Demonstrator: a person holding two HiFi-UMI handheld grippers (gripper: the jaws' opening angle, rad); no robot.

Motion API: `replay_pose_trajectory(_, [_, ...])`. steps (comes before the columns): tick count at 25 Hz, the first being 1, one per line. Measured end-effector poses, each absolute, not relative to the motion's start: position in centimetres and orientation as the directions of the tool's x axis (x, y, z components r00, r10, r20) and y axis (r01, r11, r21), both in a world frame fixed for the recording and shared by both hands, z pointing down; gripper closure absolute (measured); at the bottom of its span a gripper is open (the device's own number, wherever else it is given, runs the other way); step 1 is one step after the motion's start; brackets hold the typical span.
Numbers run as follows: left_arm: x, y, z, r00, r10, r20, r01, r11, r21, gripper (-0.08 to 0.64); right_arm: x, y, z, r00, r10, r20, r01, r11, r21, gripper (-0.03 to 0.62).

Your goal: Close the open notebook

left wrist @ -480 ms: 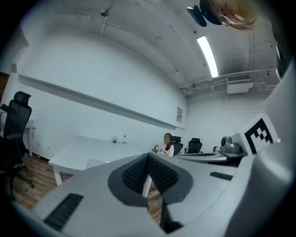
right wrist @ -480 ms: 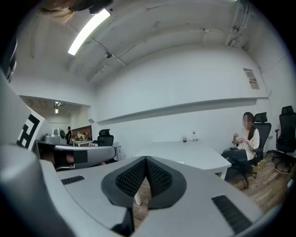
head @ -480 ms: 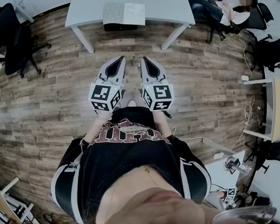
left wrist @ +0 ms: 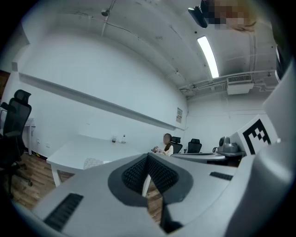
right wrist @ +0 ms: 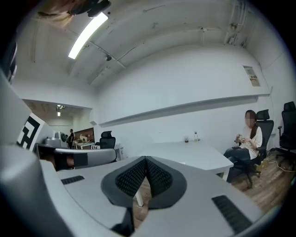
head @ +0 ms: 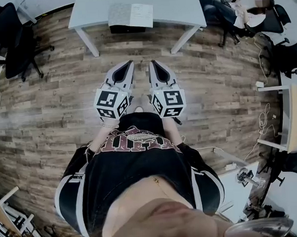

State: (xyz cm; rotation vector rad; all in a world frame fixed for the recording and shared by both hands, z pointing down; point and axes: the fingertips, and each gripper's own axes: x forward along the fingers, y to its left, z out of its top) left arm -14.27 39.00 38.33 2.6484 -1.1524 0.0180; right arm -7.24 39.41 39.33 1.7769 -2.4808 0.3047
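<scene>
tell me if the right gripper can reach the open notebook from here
Probably not yet. The notebook lies on the table, across a stretch of wood floor from the right gripper, held shut near the person's body. Nothing blocks the way; stepping closer should do.

Two hand-held grippers are in view, the left hand-held gripper and the right hand-held gripper. They carry two marker cubes, one each. One notebook lies open on one white worktop. Two small containers stand at that worktop's far edge. One seated person is at the upper right of the head view. At least three black office chairs stand around the room's edges, though their full number cannot be told. One second desk shows at the right.
</scene>
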Motion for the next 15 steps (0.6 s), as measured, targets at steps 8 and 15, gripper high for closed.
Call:
replay_pose_trajectory(8, [-12.6,39.1,38.7,0.681,-0.720,0.128,-0.728,-0.649,0.222,0.520,-5.5,39.4,39.6,-0.344,-0.922,0.181,-0.938,0.327,-0.114,0.574])
replay_pose_trajectory(15, [-11.6,39.1,39.3,0.673,-0.724,0.152,-0.735,-0.634,0.241,0.520,-4.4,39.2,39.8,-0.351,-0.918,0.187,-0.935,0.333,-0.120,0.572])
